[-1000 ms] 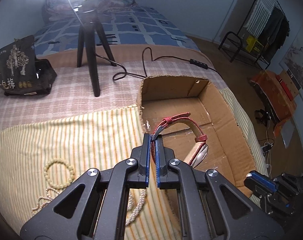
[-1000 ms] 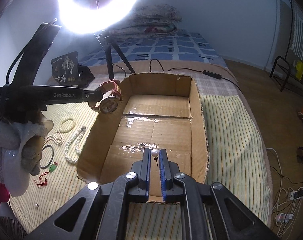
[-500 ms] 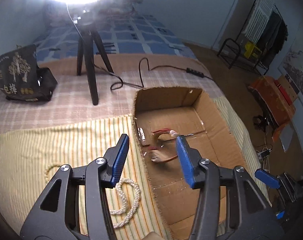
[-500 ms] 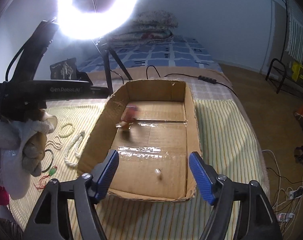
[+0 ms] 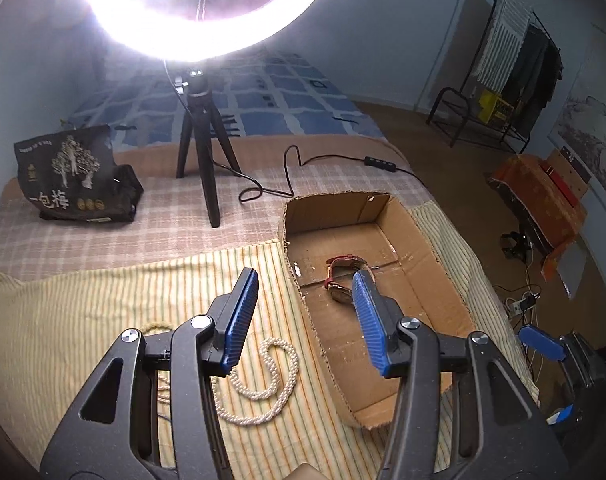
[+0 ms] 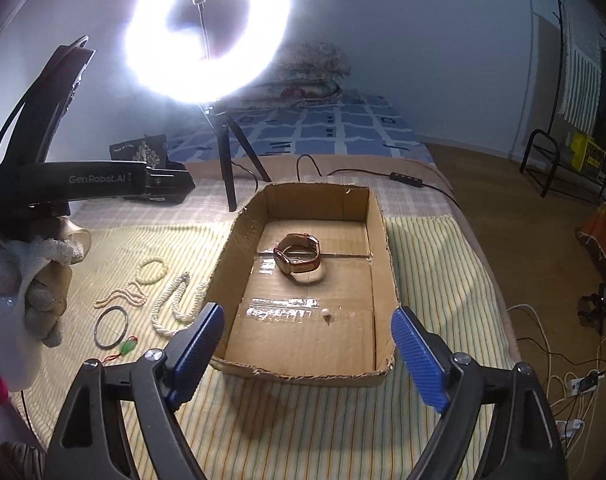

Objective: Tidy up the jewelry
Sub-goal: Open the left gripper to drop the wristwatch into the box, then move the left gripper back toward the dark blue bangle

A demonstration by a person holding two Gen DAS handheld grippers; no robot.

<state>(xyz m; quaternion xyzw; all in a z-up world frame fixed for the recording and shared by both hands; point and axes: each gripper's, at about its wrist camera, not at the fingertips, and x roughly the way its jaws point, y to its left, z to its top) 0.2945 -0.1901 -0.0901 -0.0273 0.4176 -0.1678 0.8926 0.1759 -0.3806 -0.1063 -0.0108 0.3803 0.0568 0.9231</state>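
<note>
Ring light (image 6: pixel 207 36) lit on tripod (image 5: pixel 201 152); black printed bag (image 5: pixel 73 176) beside; clothes rack (image 5: pixel 499 92) far right.

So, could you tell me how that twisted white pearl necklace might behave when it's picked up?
The pearl necklace lies in loose curves on the striped cloth, so it is probably floppy and would dangle. Its round, glossy beads may slip between pads.

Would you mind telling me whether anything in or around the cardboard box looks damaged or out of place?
The cardboard box has ragged, torn top edges, flaps apparently ripped off. Inside, the watch lies on its side; a tiny pearl earring sits loose nearby.
</note>
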